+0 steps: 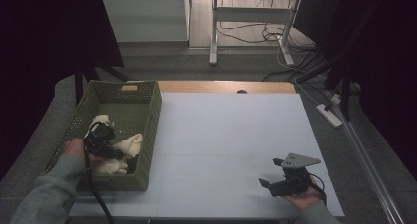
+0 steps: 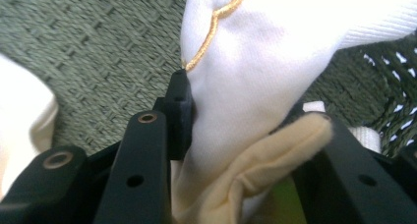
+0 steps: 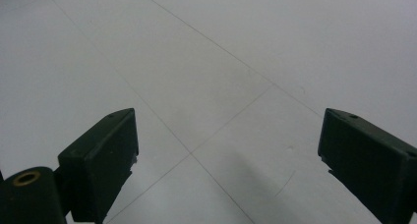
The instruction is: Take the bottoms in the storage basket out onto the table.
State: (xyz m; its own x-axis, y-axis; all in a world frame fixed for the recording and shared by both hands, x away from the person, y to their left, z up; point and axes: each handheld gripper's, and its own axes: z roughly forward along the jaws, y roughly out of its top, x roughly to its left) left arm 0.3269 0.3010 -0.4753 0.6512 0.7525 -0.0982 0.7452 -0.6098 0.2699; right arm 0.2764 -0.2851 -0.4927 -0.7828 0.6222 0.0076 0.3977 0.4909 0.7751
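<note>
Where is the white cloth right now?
In the high view it lies at the left, inside the green basket, with the white cloth pinched in the left tongs.

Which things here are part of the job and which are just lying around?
In the job:
- white cloth, pinched in the left gripper
- cream cloth, caught in the same grip
- green basket holding the cloths

Not in use:
- right gripper, open over the bare table
- power strip and cables on the floor

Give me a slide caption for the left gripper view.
Left tongs shut on white cloth with gold trim, a cream cloth bunched below, inside the green woven basket.
</note>
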